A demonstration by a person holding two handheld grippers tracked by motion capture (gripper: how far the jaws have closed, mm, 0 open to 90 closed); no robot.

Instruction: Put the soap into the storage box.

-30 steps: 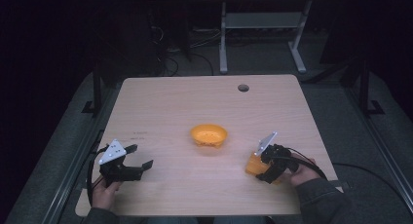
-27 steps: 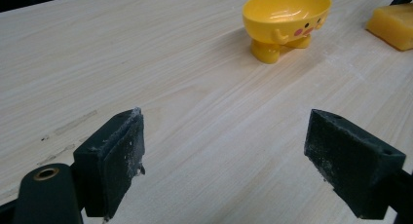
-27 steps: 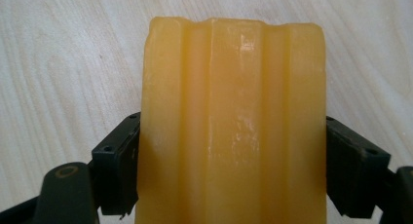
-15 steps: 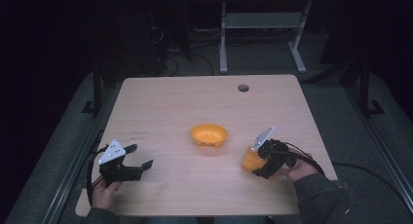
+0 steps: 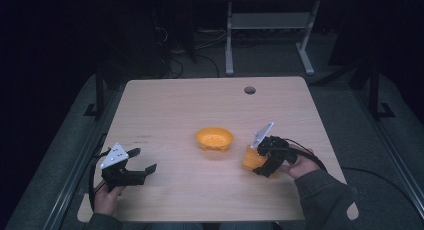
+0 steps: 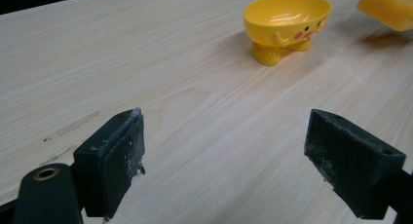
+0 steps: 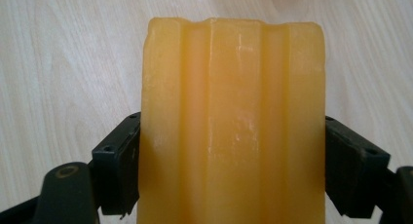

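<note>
Slippage is worrying us: the right gripper (image 5: 260, 162), right of centre in the high view, is clamping its fingers on the waxy orange block (image 7: 233, 121) just off the worktop (image 5: 200, 105) beside the yellow bowl (image 5: 214, 138), while the left gripper (image 5: 137, 162) is idling, fingers spread wide, empty.

A pale wooden table (image 5: 165, 105) carries a yellow bowl (image 5: 214, 138).
</note>
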